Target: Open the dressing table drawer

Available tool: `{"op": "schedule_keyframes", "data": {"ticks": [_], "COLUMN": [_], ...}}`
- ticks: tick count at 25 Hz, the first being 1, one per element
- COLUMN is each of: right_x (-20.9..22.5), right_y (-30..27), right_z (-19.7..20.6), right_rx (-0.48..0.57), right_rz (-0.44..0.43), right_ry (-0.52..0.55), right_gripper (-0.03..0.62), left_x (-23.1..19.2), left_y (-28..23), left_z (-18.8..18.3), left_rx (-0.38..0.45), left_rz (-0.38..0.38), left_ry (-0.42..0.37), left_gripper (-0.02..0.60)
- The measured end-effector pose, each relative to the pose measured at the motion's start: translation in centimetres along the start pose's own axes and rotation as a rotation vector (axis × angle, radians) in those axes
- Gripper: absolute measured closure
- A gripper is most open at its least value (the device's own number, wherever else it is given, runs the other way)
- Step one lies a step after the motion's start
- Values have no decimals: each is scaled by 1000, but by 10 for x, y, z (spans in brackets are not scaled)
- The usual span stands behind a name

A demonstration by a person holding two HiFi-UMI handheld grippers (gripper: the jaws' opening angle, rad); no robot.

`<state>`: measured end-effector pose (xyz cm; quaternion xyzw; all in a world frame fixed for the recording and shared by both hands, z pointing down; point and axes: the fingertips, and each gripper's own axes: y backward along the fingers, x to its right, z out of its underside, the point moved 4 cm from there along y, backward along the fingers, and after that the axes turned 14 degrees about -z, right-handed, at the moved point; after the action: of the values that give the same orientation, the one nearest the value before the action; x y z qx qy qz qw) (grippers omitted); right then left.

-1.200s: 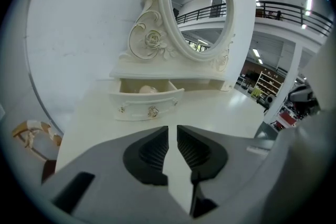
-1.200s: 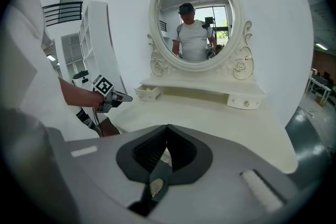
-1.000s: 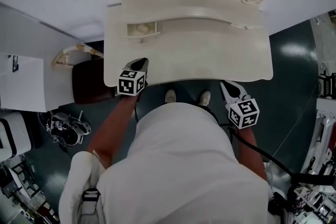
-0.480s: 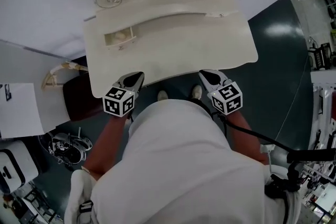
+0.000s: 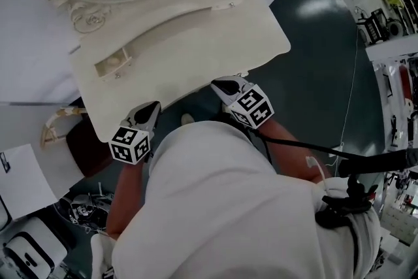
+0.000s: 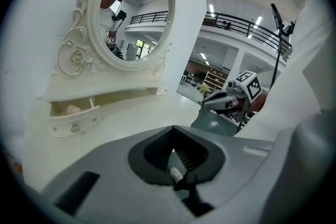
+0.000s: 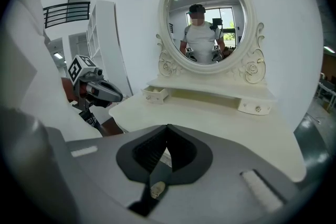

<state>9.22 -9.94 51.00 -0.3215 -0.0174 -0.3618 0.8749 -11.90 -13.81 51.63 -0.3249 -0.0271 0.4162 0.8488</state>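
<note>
Head view, left gripper [image 5: 150, 109]: held at the front edge of the dressing table [image 5: 196, 42], on the left drawer's side.
Head view, left drawer [image 5: 112, 65]: found on the back shelf, drawn out a little.
Head view, right drawer [image 5: 227, 6]: set flush at the shelf's other end, on the side of the right gripper [image 5: 225, 84].
Left gripper view, jaws: shown pressed together, with nothing between them.
Left gripper view, left drawer [image 6: 73, 120]: seen ahead and leftward across the bare top, with a pale object [image 6: 73, 109] inside.
Right gripper view, jaws: shown closed and empty.
Right gripper view, right drawer [image 7: 255, 107]: seen ahead and rightward, its knob turned toward the person.
Pull axis: judged to run from the shelf to the front edge.
Nearer hand: the right is judged nearer the closed drawer.
</note>
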Motion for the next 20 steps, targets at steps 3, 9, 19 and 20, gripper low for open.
{"op": "schedule_keyframes", "data": {"ticks": [3,9,19,20], "right_x": [-1,-5,-7,-7], "right_y": [-2,-7,-3,-3], "right_z": [0,2,2,3], "right_rx": [-4,-12,-27,-30], "right_rz": [-4,-6,9,10], "right_ry": [-1,2,11,10], "right_gripper": [594,594,594,594], "left_x": [1,0,5,5], "left_y": [-1,-4,-9,-10], "left_z": [4,11,10,10], "left_rx": [-12,-33,-36,-36], "left_rz": [10,22,48,51], "left_ry": [6,10,-1,0], "left_gripper": [580,580,580,580]}}
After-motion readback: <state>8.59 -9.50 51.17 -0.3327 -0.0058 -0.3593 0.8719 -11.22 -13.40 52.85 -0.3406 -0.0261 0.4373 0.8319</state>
